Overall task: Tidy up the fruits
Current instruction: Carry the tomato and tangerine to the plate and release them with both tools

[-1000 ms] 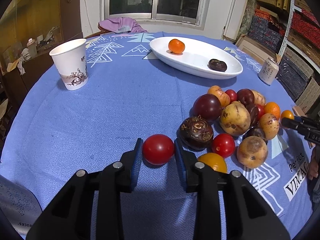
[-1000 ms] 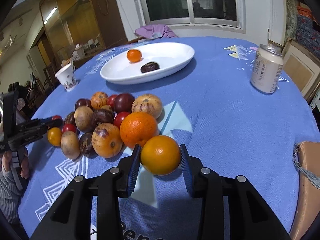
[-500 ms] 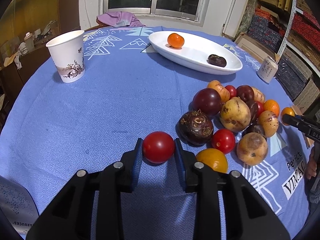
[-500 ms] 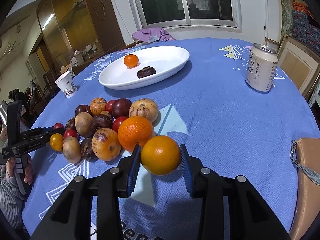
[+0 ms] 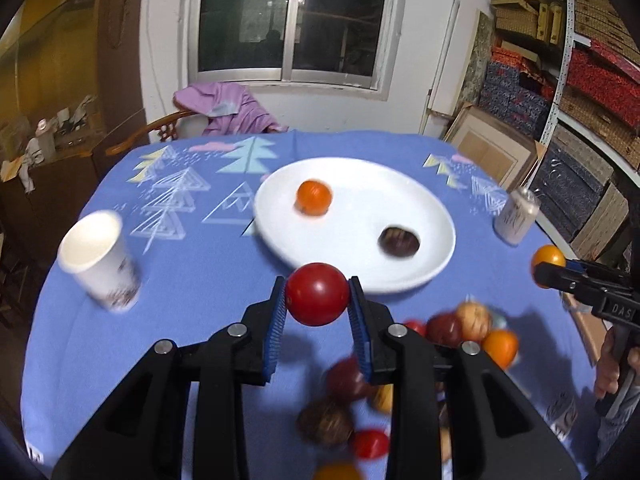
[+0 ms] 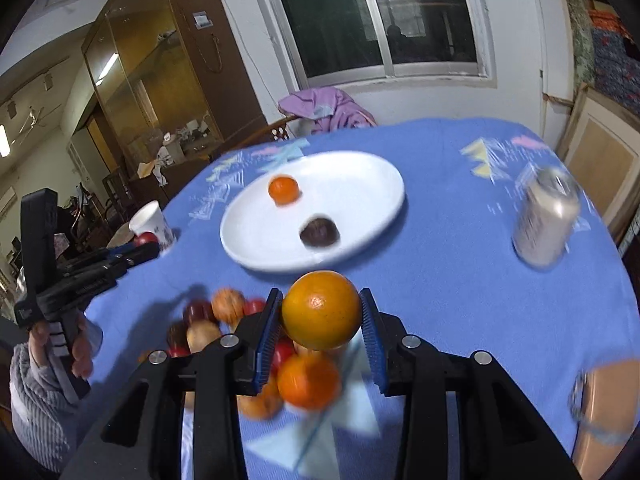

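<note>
Blue cloth: a printed cloth (image 5: pixel 192 280) is spread over the round worktop, with tree and triangle patterns towards the far side.
Left gripper: the left gripper (image 5: pixel 317 300) is clamped on a red tomato (image 5: pixel 317 294), which is held clear above the cloth, in front of the near rim of the plate.
Right gripper: the right gripper (image 6: pixel 321 312) is clamped on an orange (image 6: pixel 321 311), also held above the cloth, over the fruit pile.
White plate: an oval white plate (image 5: pixel 400 196) is set on the far half of the worktop; a small orange fruit (image 5: pixel 314 197) and a dark brown fruit (image 5: pixel 399 241) are seen lying in it, apart from each other.
Fruit pile: a blurred heap of mixed fruits (image 5: pixel 472 324) is seen on the cloth below and to the right of the left gripper; red, dark, tan and orange pieces are made out, but kinds cannot be told.
Paper cup: a white paper cup (image 5: pixel 98 258) is stood upright on the left of the cloth, well apart from the plate.
Drink can: a pale can (image 6: pixel 546 222) is stood on the right side, beside the plate but not touching it.
Hands: the left hand (image 6: pixel 78 344) is seen on its gripper's handle, with a striped sleeve (image 6: pixel 36 408) below it.
</note>
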`<state>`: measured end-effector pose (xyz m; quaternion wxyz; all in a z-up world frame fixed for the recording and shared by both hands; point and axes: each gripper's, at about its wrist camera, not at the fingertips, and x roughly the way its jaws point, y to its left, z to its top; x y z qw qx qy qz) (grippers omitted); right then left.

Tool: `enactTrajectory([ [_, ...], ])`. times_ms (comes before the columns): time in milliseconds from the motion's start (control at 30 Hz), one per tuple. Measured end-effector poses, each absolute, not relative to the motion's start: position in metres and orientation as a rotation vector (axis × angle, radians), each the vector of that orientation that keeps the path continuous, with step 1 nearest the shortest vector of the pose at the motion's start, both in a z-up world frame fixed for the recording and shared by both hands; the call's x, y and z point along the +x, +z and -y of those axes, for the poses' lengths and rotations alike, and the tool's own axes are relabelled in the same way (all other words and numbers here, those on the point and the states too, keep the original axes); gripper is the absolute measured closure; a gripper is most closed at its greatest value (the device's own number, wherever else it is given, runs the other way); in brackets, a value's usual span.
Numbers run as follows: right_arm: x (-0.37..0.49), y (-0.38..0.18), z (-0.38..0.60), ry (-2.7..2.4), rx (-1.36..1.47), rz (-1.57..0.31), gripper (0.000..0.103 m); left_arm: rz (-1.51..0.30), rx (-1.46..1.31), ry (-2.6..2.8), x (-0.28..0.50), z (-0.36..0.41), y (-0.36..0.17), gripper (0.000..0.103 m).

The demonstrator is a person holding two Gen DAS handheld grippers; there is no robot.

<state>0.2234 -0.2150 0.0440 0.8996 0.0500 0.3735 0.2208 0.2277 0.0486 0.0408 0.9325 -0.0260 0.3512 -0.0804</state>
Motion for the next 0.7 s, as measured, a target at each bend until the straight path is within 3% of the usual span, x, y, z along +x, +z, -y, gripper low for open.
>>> enactTrajectory([
  [333, 0.334, 0.005, 0.174, 0.412, 0.123, -0.845, 0.064, -0.812, -0.038, -0.166, 0.316, -0.022, 0.006, 0.073],
  [567, 0.348, -0.008, 0.178, 0.375, 0.118, -0.834, 0.063, -0.859, -0.02, -0.174, 0.336, -0.019, -0.017, 0.072],
  [633, 0.349, -0.01, 0.179, 0.369, 0.11, -0.836, 0.06, -0.873, -0.051, -0.199, 0.338, -0.021, -0.019, 0.068],
  [700, 0.349, -0.009, 0.179, 0.371, 0.115, -0.831, 0.058, -0.856, -0.051, -0.188, 0.336, -0.022, -0.017, 0.057],
])
